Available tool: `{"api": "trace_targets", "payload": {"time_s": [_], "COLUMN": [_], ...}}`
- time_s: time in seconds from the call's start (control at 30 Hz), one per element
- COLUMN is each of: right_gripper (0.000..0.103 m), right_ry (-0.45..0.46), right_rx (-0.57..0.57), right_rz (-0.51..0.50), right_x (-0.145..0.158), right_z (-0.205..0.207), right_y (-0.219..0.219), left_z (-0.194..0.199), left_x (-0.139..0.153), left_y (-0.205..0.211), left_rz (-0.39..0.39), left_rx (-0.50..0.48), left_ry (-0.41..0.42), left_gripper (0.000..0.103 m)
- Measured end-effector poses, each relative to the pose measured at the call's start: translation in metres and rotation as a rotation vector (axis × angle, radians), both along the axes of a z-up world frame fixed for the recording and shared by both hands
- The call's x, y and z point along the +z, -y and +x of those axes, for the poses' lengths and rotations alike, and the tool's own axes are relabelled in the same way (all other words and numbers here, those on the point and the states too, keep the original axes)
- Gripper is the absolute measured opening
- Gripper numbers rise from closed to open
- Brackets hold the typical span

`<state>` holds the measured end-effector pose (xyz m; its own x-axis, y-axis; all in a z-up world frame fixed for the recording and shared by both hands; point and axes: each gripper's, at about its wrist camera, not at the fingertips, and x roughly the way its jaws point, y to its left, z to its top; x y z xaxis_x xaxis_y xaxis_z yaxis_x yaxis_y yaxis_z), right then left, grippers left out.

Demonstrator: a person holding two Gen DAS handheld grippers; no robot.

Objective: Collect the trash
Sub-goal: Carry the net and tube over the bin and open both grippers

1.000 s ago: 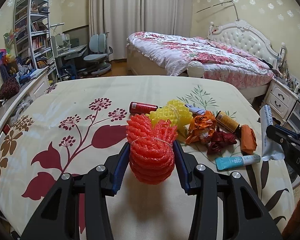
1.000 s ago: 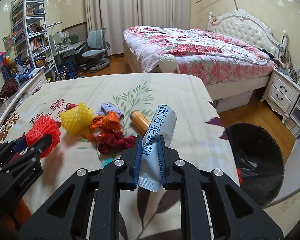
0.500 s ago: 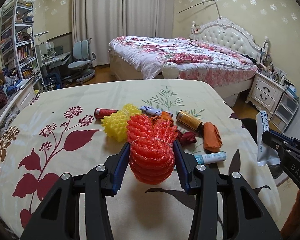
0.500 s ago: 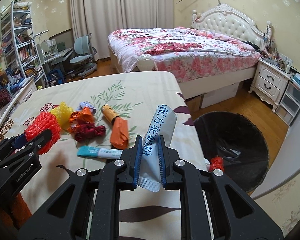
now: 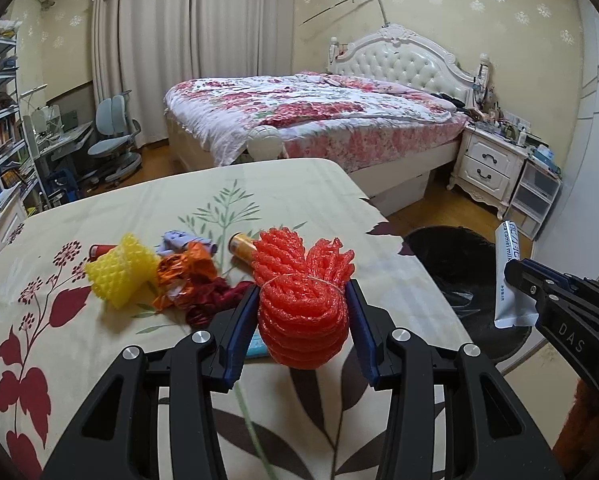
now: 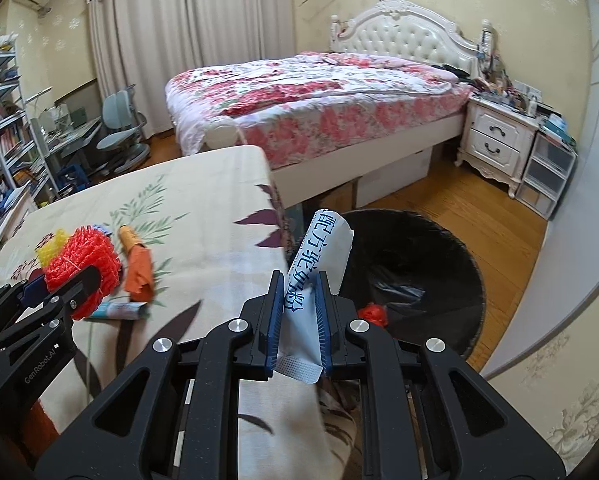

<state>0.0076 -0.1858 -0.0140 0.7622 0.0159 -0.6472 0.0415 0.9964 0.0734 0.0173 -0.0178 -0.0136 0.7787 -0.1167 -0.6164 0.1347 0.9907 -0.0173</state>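
On the bench (image 5: 111,360), far left, lie the pieces not yet collected: a yellow foam net (image 5: 119,274), crumpled orange foil (image 5: 187,270), a dark red wrapper (image 5: 215,300), and a brown bottle (image 5: 241,246) just behind. Nearer the middle, the left gripper (image 5: 302,316) has its fingers part-way apart and pressed on either side of a red foam net (image 5: 303,304), which it carries clear of the cloth. In the right wrist view an orange packet (image 6: 139,272) and a small tube (image 6: 117,310) lie near that net. Further right, the right gripper (image 6: 299,316) has its fingers narrow, pinching a white sachet (image 6: 319,264) with blue print, its upper end poking out over the bench's right edge. Beyond that edge, on the floor, stands the black-lined trash bin (image 6: 451,264) (a red scrap (image 6: 373,314) already lies in it).

The step in hand looks like the carry to the bin, both hands loaded. Next the sachet needs to be brought fully over the bin mouth and released; the net must cross further right before its fingers widen.
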Motion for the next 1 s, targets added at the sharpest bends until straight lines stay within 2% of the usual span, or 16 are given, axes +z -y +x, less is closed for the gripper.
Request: {"api": "trace_targets", "payload": {"time_s": [0.43, 1.0], "right_gripper": [0.016, 0.016], "right_ry": [-0.035, -0.066], "right_rx": [-0.091, -0.145], "right_rz": [0.022, 0.055], "right_x": [-0.021, -0.033], "right_z": [0.014, 0.043], "right_y": [0.056, 0.09], "left_z": [0.034, 0.081], "left_x": [-0.011, -0.029], "left_y": [0.063, 0.123], "left_rz": [0.026, 0.058], "left_rx": [-0.079, -0.133], "left_ry": [-0.015, -0.048], "left_gripper": [0.045, 0.045]}}
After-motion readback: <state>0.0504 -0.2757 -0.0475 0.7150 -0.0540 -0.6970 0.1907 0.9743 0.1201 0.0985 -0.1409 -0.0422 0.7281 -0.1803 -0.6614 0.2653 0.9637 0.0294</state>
